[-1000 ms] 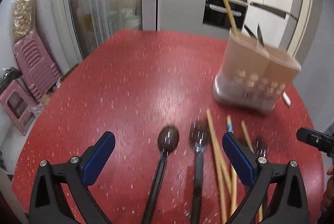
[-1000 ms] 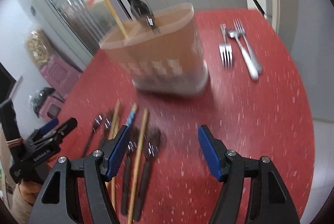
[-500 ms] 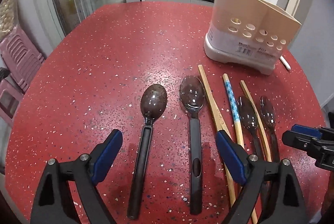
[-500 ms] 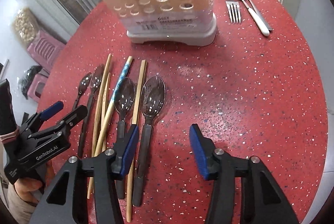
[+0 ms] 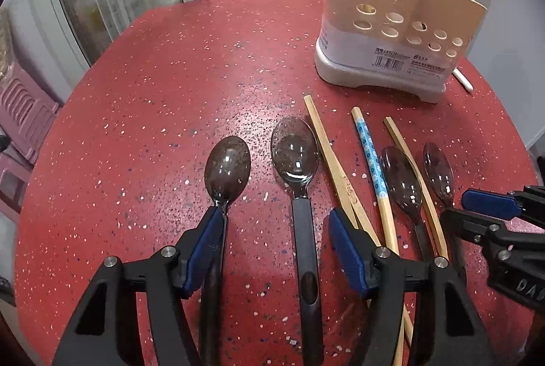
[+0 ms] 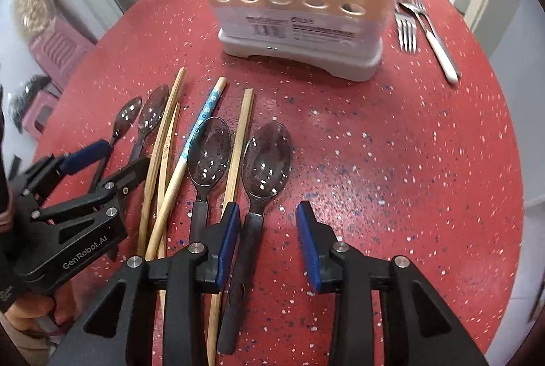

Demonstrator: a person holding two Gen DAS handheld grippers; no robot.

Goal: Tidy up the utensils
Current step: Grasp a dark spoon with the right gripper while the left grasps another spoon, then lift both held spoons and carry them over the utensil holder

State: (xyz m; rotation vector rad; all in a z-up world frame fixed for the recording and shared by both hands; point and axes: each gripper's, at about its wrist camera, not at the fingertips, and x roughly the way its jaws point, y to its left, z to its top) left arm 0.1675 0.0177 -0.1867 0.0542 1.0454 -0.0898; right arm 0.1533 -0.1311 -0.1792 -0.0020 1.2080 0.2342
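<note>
Spoons and chopsticks lay side by side on the red speckled table (image 5: 153, 93), in front of the beige utensil holder (image 5: 391, 35). The left gripper (image 5: 276, 240) hung low over the table with its jaws apart; a large dark spoon (image 5: 299, 161) lay between them, and another dark spoon (image 5: 227, 168) lay under the left finger. The right gripper (image 6: 267, 240) also had its jaws apart, with the handle of the rightmost spoon (image 6: 267, 161) just beside its left finger. A blue patterned chopstick (image 5: 369, 154) lay among plain wooden ones. Two forks (image 6: 408, 25) lay right of the holder.
</note>
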